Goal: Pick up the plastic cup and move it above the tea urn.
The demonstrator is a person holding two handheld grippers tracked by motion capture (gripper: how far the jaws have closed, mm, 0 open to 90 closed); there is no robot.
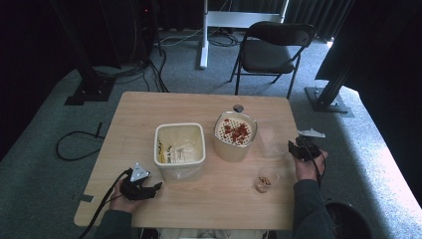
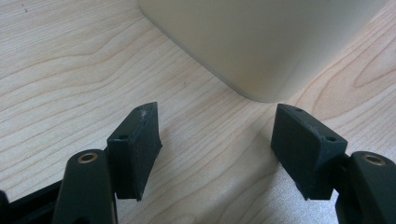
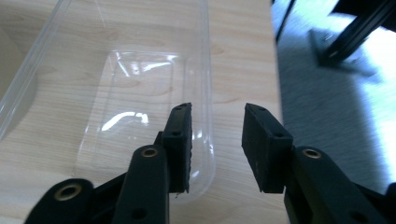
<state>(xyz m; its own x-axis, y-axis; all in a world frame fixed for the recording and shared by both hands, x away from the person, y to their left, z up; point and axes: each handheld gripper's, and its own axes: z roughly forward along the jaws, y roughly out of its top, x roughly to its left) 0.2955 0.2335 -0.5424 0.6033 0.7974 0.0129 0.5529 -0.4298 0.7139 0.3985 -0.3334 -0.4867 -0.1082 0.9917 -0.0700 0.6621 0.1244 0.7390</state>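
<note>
A cream square tub [image 1: 179,150] with small items inside stands mid-table. Right of it is a second cream tub [image 1: 235,135], topped by a perforated insert that carries red bits. A clear plastic container [image 1: 272,141] stands further right, and a small glass cup [image 1: 265,181] sits nearer the front. My left gripper [image 1: 155,187] rests open on the table at the front left. Its jaws [image 2: 217,116] point at the cream tub's corner [image 2: 261,42] with nothing between them. My right gripper [image 1: 293,148] is open at the clear container's right side. The clear container's rim [image 3: 208,93] runs between its jaws [image 3: 217,109].
The wooden table [image 1: 149,107] has its right edge just beside my right gripper, with grey carpet [image 3: 322,116] beyond. A small round metal object [image 1: 238,108] lies near the far edge. A folding chair [image 1: 271,50] and stand bases are behind the table.
</note>
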